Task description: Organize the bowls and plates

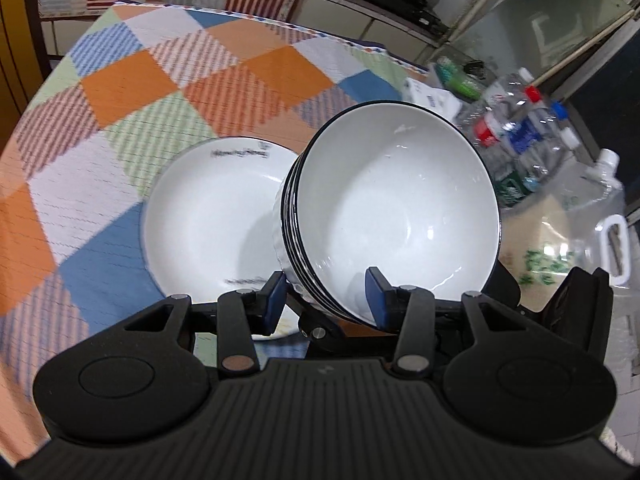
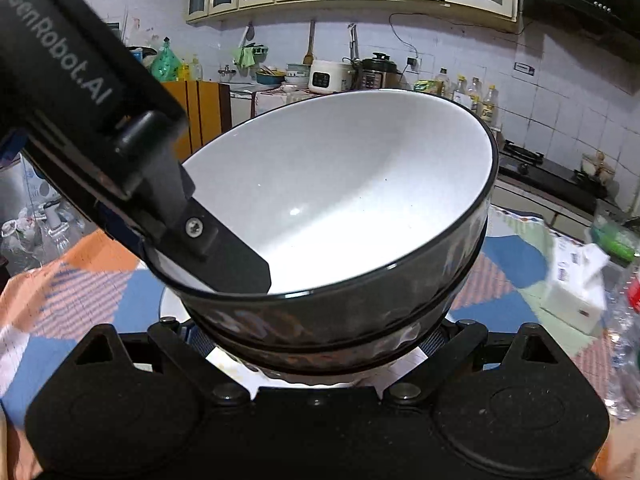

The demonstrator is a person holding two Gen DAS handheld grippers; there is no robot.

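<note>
A stack of white bowls with black rims hangs tilted above the checked tablecloth. My left gripper is shut on the stack's near rim, with one blue pad inside the top bowl and the other outside. In the right wrist view the same stack of bowls fills the middle. My right gripper is shut on its dark lower wall, a finger on each side. The left gripper's finger reaches over the rim there. A white deep plate lies on the cloth under the stack.
Clear plastic bottles and a large jug crowd the floor beyond the table's right edge. A white carton sits at the table's right side. Kitchen counters with appliances line the far wall.
</note>
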